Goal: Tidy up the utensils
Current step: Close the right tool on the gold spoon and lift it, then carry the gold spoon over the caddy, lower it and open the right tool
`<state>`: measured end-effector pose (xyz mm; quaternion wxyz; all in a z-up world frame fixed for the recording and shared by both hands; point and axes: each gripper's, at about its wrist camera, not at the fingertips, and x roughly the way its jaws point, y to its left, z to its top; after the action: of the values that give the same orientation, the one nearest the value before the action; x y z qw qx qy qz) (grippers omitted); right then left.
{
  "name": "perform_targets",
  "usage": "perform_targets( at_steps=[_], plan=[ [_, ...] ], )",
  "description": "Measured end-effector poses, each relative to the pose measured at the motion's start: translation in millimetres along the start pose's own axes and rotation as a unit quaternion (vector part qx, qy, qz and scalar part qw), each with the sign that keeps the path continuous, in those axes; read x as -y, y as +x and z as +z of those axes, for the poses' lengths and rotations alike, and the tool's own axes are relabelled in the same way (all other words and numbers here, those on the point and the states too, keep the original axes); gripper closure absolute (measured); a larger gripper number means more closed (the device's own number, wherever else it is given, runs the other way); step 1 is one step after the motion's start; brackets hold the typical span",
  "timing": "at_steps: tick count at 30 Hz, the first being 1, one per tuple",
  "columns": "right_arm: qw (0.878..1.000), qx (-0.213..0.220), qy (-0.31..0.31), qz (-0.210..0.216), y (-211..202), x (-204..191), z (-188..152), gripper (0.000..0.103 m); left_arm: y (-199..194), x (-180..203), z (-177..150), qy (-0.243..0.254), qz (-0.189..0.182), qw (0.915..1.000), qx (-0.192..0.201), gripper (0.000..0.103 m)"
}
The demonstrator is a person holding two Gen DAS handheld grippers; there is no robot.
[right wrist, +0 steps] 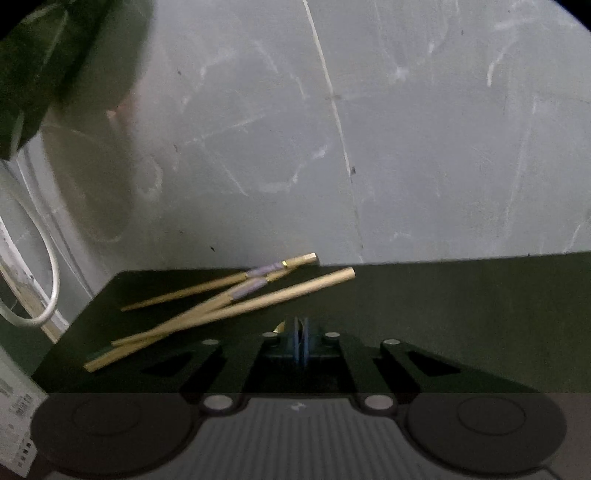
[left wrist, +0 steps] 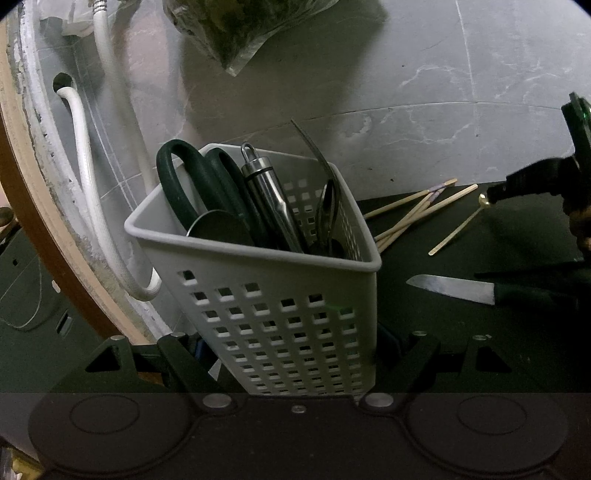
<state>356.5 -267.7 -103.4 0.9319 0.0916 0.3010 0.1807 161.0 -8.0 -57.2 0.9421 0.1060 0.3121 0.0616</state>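
A white perforated utensil basket (left wrist: pixel 280 325) stands between my left gripper's (left wrist: pixel 291 350) fingers, which press its sides. It holds green-handled scissors (left wrist: pixel 192 184), a steel tool (left wrist: pixel 269 195) and spoons (left wrist: pixel 327 210). Several wooden chopsticks (left wrist: pixel 417 210) lie on the dark counter to the right, also in the right wrist view (right wrist: pixel 221 306). A knife (left wrist: pixel 454 288) lies nearer. My right gripper (right wrist: pixel 301 339) is shut on a small gold spoon (left wrist: pixel 458 229), held low above the counter; it shows at the right edge of the left view (left wrist: pixel 491 194).
A grey marble wall (left wrist: pixel 406 92) rises behind the counter. White hoses (left wrist: pixel 85 177) hang at the left by a wooden frame. A bag of greens (left wrist: pixel 236 26) hangs above the basket. A white box (right wrist: pixel 14 417) stands at the left of the right view.
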Motion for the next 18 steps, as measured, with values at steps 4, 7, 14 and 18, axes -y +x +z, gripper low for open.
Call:
perform_targets(
  at_steps=[4,7,14,18],
  plan=[
    [1.0,0.015,-0.005,0.004,-10,-7,6,0.101,0,-2,-1,0.002,-0.006,1.0,0.002,0.02],
    [1.0,0.027,-0.012,0.004,-19,-14,11,0.102,0,-5,-2,0.004,-0.011,0.9999,0.004,0.02],
    [0.999,0.047,-0.022,0.003,-38,-30,15,0.102,0,-10,-5,0.011,-0.025,0.9996,0.011,0.02],
    [0.998,0.056,-0.028,0.002,-47,-40,16,0.102,1,-13,-6,0.015,-0.033,0.9992,0.015,0.02]
  ],
)
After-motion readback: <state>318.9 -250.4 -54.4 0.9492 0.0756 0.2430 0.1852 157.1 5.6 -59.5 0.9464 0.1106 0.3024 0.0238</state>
